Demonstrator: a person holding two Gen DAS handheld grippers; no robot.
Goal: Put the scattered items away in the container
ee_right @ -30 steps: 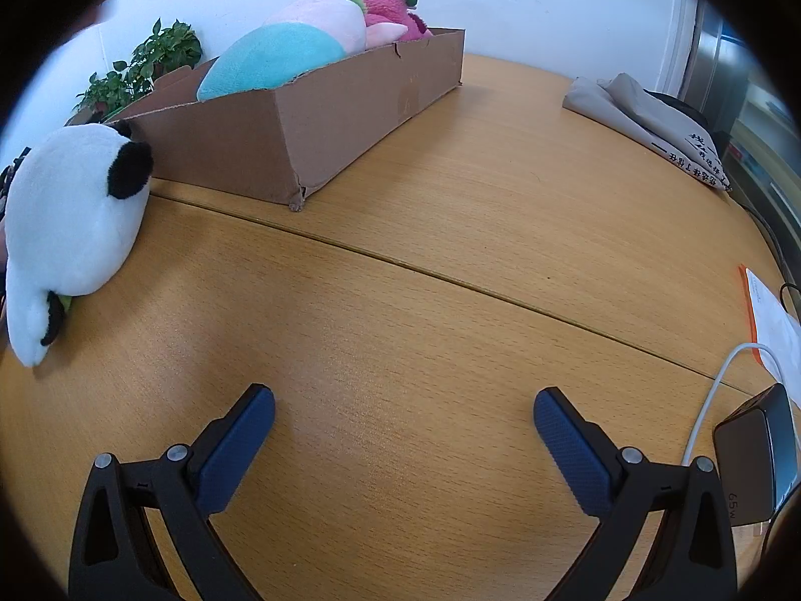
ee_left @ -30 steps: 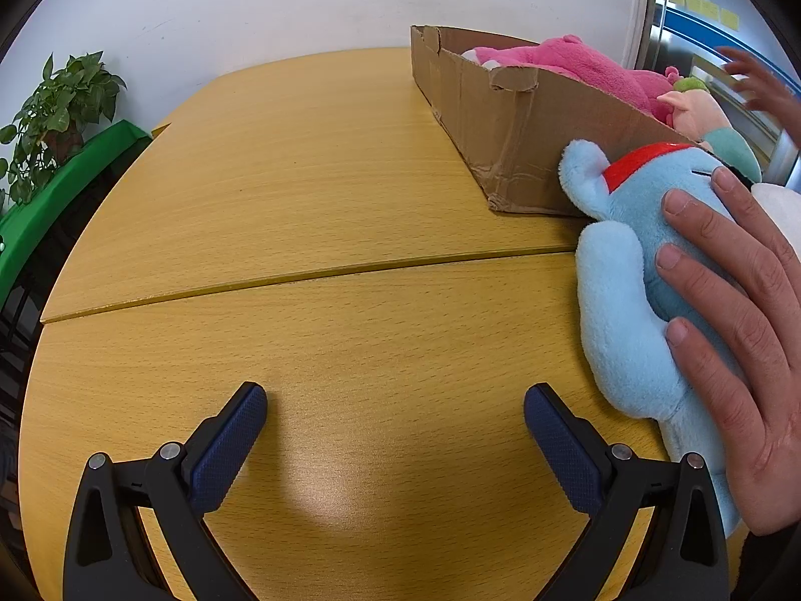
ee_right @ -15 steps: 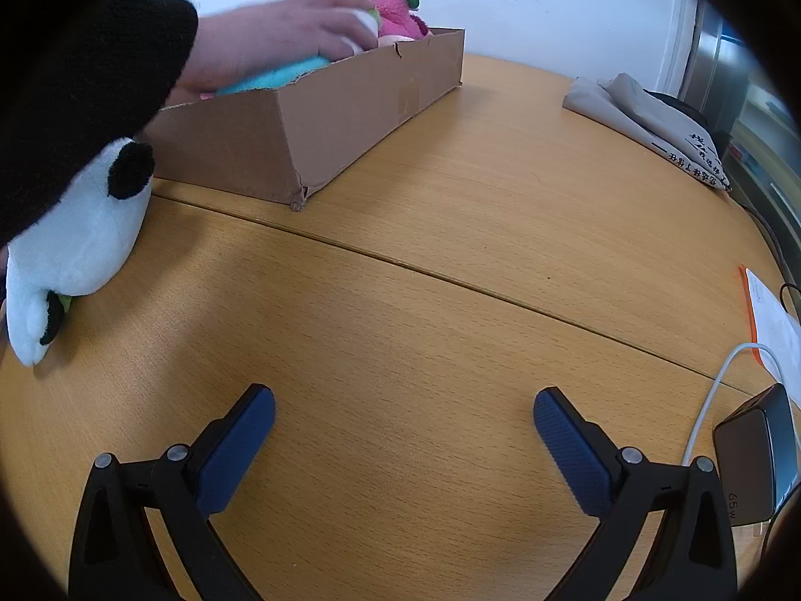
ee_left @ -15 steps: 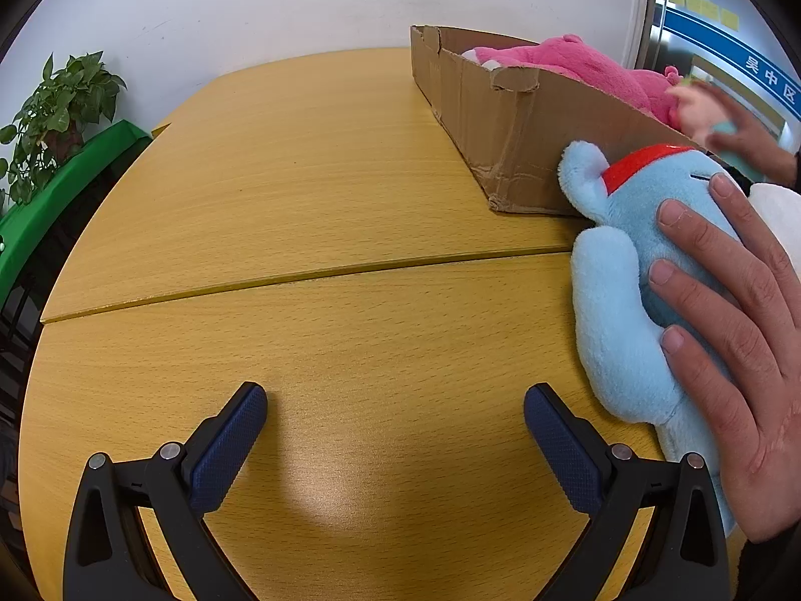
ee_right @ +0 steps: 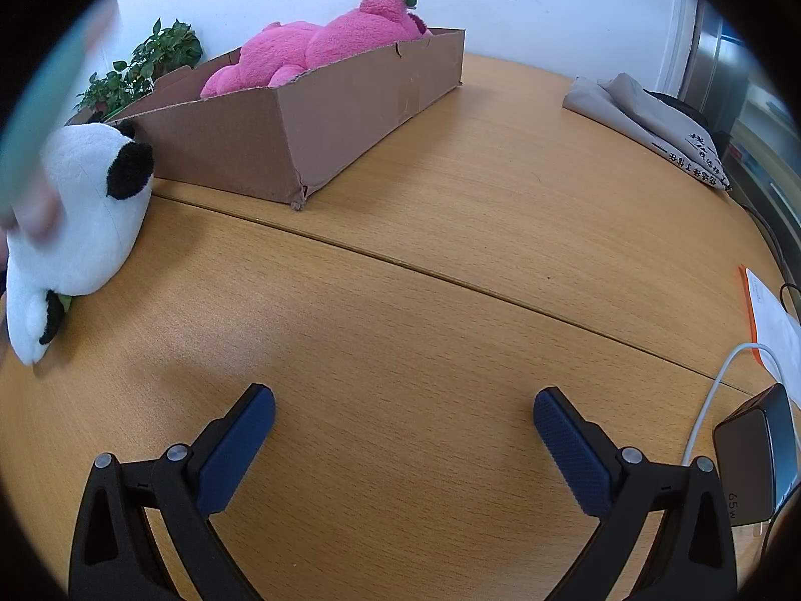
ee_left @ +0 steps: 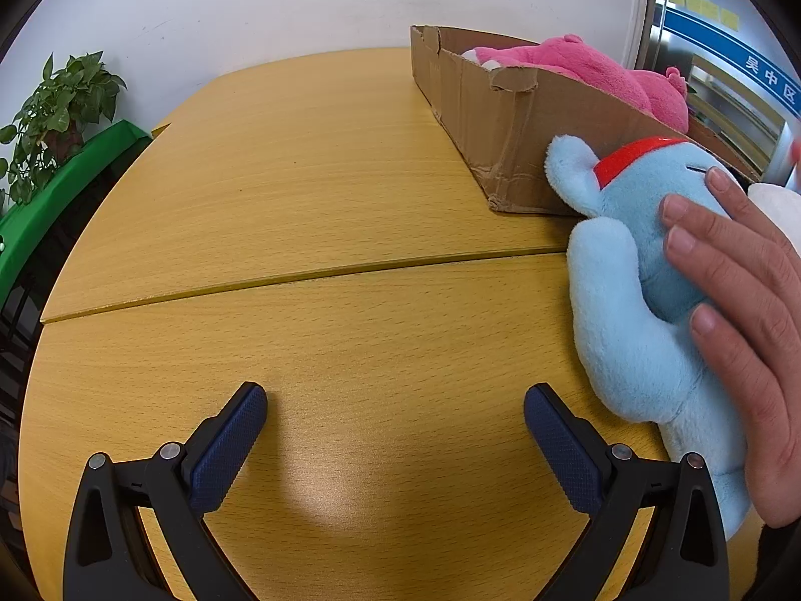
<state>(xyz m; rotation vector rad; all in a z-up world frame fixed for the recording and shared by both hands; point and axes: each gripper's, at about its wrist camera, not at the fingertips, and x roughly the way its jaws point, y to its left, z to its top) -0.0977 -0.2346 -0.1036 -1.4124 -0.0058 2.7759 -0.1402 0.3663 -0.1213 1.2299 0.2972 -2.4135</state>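
A cardboard box (ee_left: 505,135) stands on the wooden table and holds a pink plush (ee_left: 590,72); both show in the right wrist view, the box (ee_right: 325,115) and the pink plush (ee_right: 320,45). A light blue plush with a red collar (ee_left: 631,310) lies beside the box under a bare hand (ee_left: 741,290). A white and black panda plush (ee_right: 75,220) lies on the table left of the box. My left gripper (ee_left: 395,415) is open and empty over bare table. My right gripper (ee_right: 403,420) is open and empty over bare table.
A potted plant on a green ledge (ee_left: 55,115) is at the far left. Folded grey cloth (ee_right: 646,115) lies at the back right. A black charger with a white cable (ee_right: 751,461) and papers (ee_right: 771,320) sit at the right edge.
A hand reached into the box and took out the teal and pink plush; only the pink plush is left inside. A blurred teal shape now passes at the right wrist view's left edge. Neither gripper moved.
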